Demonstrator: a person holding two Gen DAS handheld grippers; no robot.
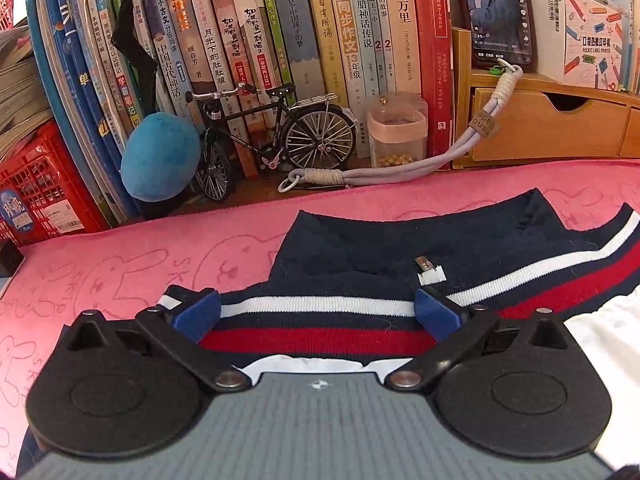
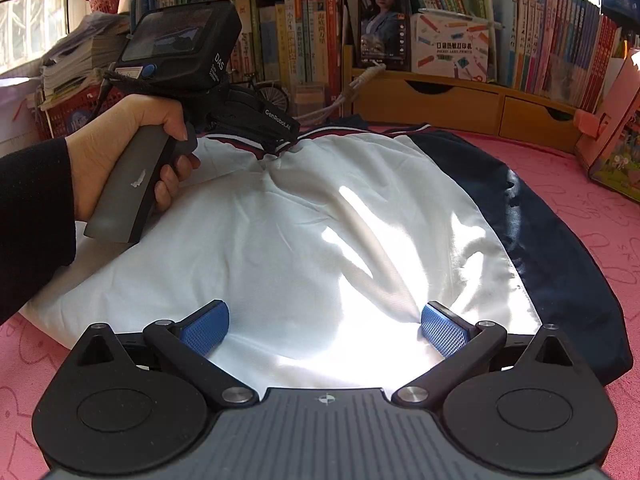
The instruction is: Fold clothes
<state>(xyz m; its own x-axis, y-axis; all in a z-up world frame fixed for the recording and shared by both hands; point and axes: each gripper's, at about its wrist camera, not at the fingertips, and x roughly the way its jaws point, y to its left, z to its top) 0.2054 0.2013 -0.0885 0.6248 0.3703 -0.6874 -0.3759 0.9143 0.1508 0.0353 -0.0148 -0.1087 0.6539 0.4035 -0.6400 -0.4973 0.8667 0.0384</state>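
A white jacket (image 2: pixel 304 220) with a navy sleeve (image 2: pixel 552 248) lies flat on a pink cloth (image 1: pixel 120 280). Its collar (image 1: pixel 520 268), navy with white and red stripes, points toward the bookshelf. My left gripper (image 1: pixel 316 312) hovers low over the collar band, open, with its blue pads (image 1: pixel 198 312) spread wide and the striped band lying between them. In the right wrist view a hand (image 2: pixel 120 160) holds that left gripper at the collar, its fingertips hidden. My right gripper (image 2: pixel 324 330) stands open over the white body of the jacket with nothing pinched.
Behind the cloth stand a row of books (image 1: pixel 320 40), a model bicycle (image 1: pixel 276 136), a blue plush (image 1: pixel 160 156), a small jar (image 1: pixel 396 132) and a looped cord (image 1: pixel 400 172). A red crate (image 1: pixel 36 184) is left, wooden drawers (image 1: pixel 540 128) right. A colourful box (image 2: pixel 612 140) stands at the far right.
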